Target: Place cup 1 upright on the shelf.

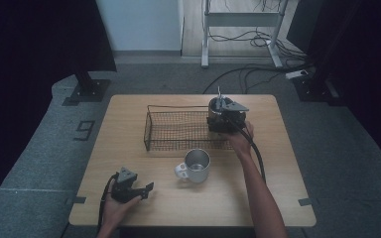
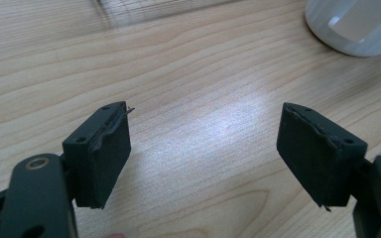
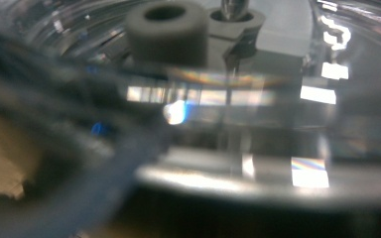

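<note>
Two grippers over a wooden table (image 1: 129, 114): wire basket (image 1: 178, 130) mid-table, steel mug (image 1: 197, 166) standing just in front of it, apart. Right gripper (image 1: 226, 117) sits at the basket's right end against a shiny metal vessel (image 3: 258, 124); grip undeterminable from its blurred view. Left gripper (image 2: 204, 148), near the front-left edge, jaws spread, nothing between.

The high view looks forward and down over my shoulders onto the whole pale wooden bench (image 1: 198, 198), far enough to take in the grey floor around it. The camera on my left gripper (image 1: 129, 187) sits low, looking along my two black jaws across the bench top toward the shiny steel mug (image 1: 197, 166), whose base (image 2: 357, 29) it shares with the high view. The right gripper view presses so close to a reflective metal surface that everything blurs.
</note>
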